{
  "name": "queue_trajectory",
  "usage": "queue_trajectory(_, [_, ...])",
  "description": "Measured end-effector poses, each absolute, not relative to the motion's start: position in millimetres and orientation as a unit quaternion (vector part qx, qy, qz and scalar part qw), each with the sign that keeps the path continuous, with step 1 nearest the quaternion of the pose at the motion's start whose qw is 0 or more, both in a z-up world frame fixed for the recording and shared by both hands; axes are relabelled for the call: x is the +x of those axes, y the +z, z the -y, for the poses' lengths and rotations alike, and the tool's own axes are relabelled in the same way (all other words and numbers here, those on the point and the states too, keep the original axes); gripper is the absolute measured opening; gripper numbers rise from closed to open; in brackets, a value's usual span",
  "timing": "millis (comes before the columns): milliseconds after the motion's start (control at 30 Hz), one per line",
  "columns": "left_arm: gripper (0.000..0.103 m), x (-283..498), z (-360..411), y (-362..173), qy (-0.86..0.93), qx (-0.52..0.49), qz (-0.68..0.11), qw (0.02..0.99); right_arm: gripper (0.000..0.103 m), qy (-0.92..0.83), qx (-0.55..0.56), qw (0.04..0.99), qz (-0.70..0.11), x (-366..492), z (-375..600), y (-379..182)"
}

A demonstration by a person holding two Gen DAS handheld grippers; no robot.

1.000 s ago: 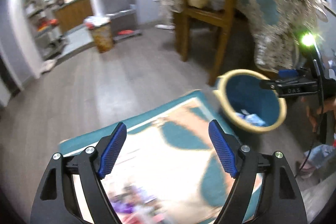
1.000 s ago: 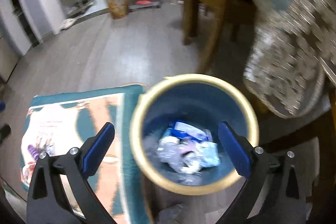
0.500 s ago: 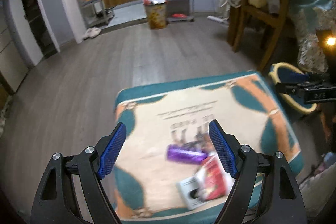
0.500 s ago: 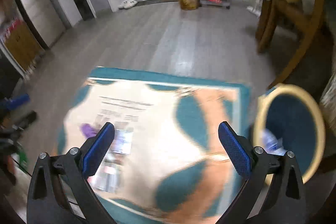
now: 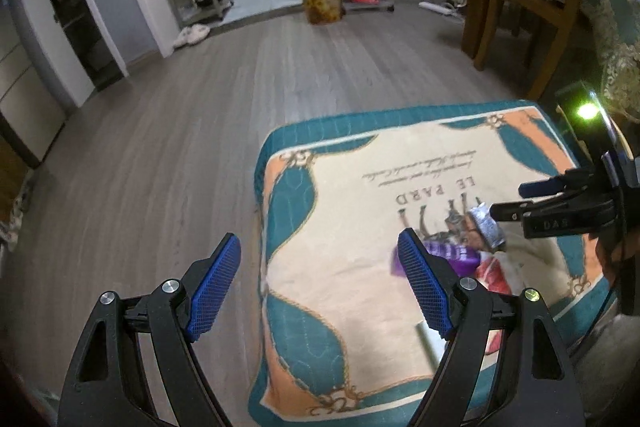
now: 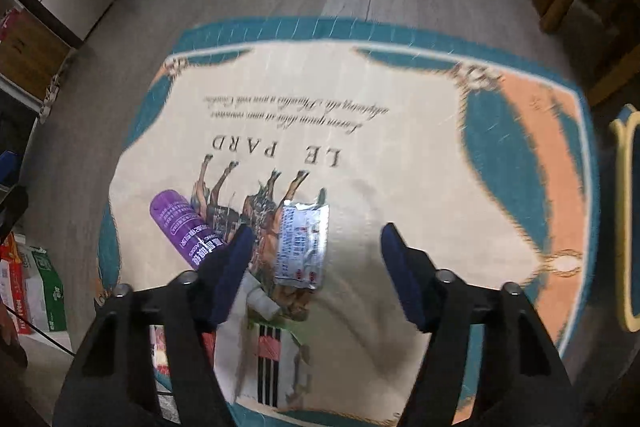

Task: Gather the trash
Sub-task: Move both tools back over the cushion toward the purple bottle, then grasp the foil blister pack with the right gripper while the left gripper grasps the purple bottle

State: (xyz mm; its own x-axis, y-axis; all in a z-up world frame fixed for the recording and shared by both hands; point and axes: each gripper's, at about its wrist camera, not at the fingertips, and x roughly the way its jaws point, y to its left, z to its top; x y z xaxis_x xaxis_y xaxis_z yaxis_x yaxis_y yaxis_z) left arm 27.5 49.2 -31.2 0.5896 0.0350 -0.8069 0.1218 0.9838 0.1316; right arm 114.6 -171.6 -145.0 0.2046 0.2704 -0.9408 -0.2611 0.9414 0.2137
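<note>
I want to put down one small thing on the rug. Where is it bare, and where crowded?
The rug is bare beyond the "LE PARD" lettering and on its right, toward the bin. It is crowded near the right gripper: purple tube, silver wrapper.

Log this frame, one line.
phase: reaching | right gripper: open over silver wrapper | left gripper: open, empty | purple tube: on rug

Left claw (image 5: 318, 285) and right claw (image 6: 316, 275): black plastic arms, blue textured pads, silver screws; right body marked "DAS", green LED.
</note>
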Motion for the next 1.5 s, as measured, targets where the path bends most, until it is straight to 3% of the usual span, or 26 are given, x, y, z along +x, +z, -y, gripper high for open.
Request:
queue_trajectory(133, [0.081,32,-59,-31,-0.020,0.052,-0.454,0.889,0.058,0.176,-0.031,0.766,-0.618,114,158,-159])
queue_trajectory(267, [0.081,36,-57,-39,-0.016,0.049,-0.467,0.883,0.030,0.178,-0.066,0.763,-0.618,112,155,-168])
queue_trajectory(700, [0.081,55,-8,-73,-0.018,0.004,-0.497,0.867,0.030,0.166,0.000,0.804,-0.572,119,224,-116])
queue_trajectory(1067, [0.077,72,19,-138,-0.021,-0.061,-0.598,0.799,0.030,0.135,0.064,0.822,-0.549,132,289,-88])
queue_trajectory(1233, [0.066,83,24,-152,-0.027,-0.058,-0.605,0.794,0.030,0.139,0.084,0.827,-0.538,137,294,-82])
queue_trajectory(1300, [0.055,88,28,-151,-0.034,-0.049,-0.598,0.799,0.030,0.141,0.090,0.830,-0.533,138,297,-78])
queue_trajectory(1500, [0.040,97,37,-144,-0.059,-0.025,-0.583,0.810,0.030,0.143,0.095,0.834,-0.525,141,302,-71])
